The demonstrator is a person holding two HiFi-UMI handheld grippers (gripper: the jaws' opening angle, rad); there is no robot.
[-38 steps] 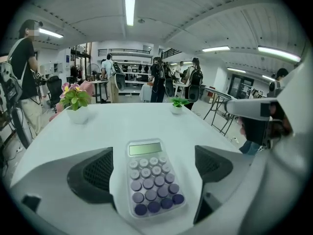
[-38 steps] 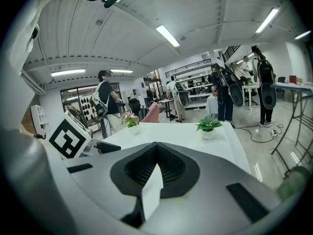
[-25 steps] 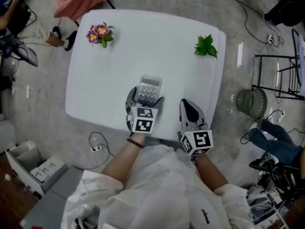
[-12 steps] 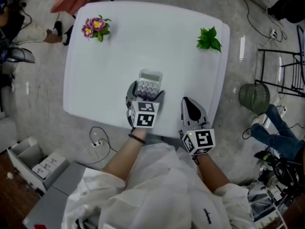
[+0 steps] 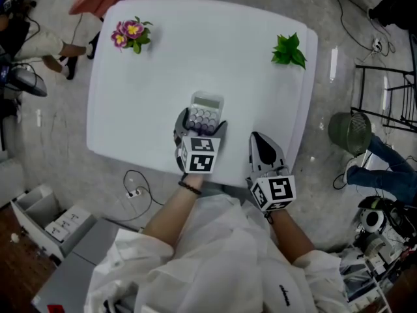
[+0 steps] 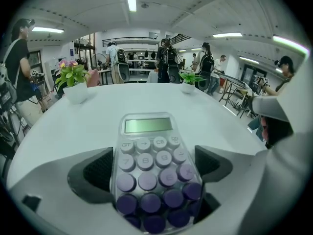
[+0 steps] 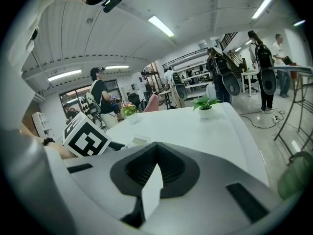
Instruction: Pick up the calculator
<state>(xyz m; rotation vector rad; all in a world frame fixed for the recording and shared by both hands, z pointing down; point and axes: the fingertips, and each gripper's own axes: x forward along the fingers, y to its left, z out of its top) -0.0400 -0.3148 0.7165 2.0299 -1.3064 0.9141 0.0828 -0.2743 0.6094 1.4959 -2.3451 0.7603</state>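
The white surface [image 5: 156, 77] fills most of the head view, bare apart from a flowering plant [image 5: 130, 32] at its far left corner and a green plant [image 5: 288, 49] at its far right. Both grippers sit at the near edge. The right gripper [image 5: 259, 145] rests off to the side with its fingers clenched on nothing, well apart from the task's thing. The left gripper [image 5: 201, 124] is the one on it: the calculator [image 5: 204, 113] lies near the middle of the near half of the surface, its long axis pointing away from the person in line with that gripper, display end far, purple key end nearest. In the left gripper view the fingers [image 6: 93, 173] bracket the key end and press against its two long edges, grasping the calculator. Whether its far end has left the surface I cannot tell; the lift looks like a straight rise
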